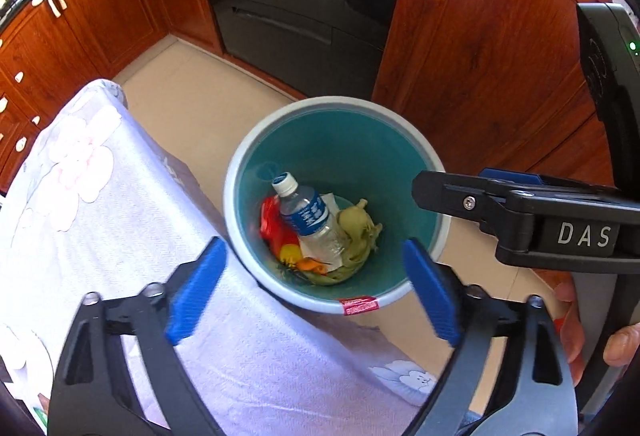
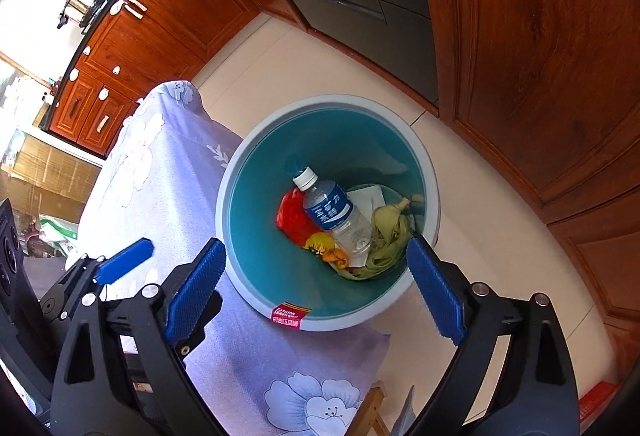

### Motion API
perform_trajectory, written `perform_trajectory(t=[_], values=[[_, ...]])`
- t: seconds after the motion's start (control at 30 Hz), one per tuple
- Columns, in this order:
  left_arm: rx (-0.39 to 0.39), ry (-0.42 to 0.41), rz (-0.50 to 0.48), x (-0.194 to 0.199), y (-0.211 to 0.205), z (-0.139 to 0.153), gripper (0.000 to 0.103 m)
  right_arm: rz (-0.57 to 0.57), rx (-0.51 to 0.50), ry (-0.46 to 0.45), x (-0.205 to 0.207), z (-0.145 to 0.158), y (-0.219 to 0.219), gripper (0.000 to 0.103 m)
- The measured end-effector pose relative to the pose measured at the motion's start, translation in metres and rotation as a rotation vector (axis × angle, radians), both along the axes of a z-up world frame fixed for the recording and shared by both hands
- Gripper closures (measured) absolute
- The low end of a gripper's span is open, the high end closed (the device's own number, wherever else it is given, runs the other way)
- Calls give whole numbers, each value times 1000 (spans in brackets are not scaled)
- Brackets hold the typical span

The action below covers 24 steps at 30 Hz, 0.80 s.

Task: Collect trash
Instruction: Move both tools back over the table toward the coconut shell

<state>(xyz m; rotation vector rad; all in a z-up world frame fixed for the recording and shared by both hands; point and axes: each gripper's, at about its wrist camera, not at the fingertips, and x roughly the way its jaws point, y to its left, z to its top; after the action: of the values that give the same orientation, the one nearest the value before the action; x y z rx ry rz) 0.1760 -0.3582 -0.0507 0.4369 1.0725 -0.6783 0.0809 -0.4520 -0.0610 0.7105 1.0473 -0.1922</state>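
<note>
Two claws hang over a round teal plastic bin with a pale grey rim, both spread apart and holding nothing: the left claw and the right claw. In the bin lie a clear plastic water bottle with a blue label, a red crumpled wrapper and a greenish banana peel. The bin stands on the floor just beside a counter draped in a lilac floral cloth.
</note>
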Motion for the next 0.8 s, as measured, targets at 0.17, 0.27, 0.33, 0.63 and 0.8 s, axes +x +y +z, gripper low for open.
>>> perform_trajectory(t=[0.17, 0.27, 0.33, 0.63, 0.8], values=[[-16, -9, 30, 2, 14, 8, 5, 2, -4, 1, -3, 3, 5, 15], [-21, -11, 44, 1, 22, 13, 4, 5, -4, 0, -5, 6, 9, 15], [-22, -13, 49, -1, 27, 16, 4, 11, -9, -3, -6, 10, 13, 15], [-59, -41, 71, -20, 57, 34, 4, 56, -59, -27, -14, 34, 39, 15], [-76, -61, 95, -31, 88, 42, 4, 86, -81, -47, -19, 49, 65, 15]])
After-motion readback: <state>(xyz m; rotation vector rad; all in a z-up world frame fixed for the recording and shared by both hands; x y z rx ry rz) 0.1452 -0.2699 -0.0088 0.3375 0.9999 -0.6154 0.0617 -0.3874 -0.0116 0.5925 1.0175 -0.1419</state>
